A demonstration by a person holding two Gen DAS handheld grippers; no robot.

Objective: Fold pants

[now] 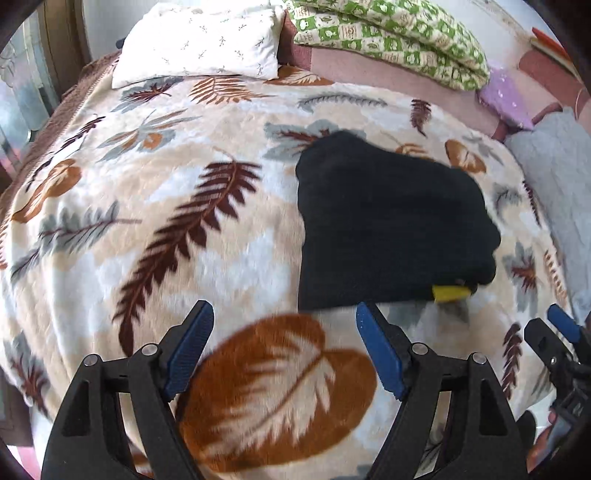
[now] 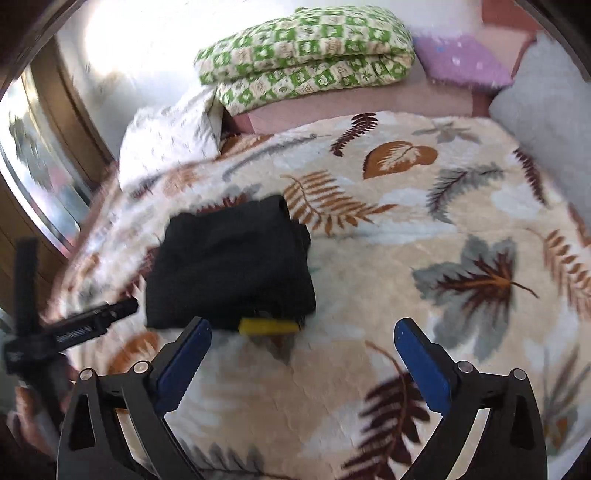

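Note:
The black pants (image 1: 391,221) lie folded into a compact block on the leaf-print blanket (image 1: 184,184), with a yellow tag (image 1: 451,292) sticking out at the near edge. They also show in the right wrist view (image 2: 229,266), tag (image 2: 267,326) toward me. My left gripper (image 1: 284,317) is open and empty, just in front and left of the pants. My right gripper (image 2: 303,332) is open and empty, near the tagged edge; it also shows at the right of the left wrist view (image 1: 554,325).
A white pillow (image 1: 199,40), a folded green-and-cream quilt (image 1: 391,33), a purple cushion (image 1: 506,96) and a grey blanket (image 1: 554,166) lie at the far side of the bed. A window or glass door (image 2: 33,184) stands to the left.

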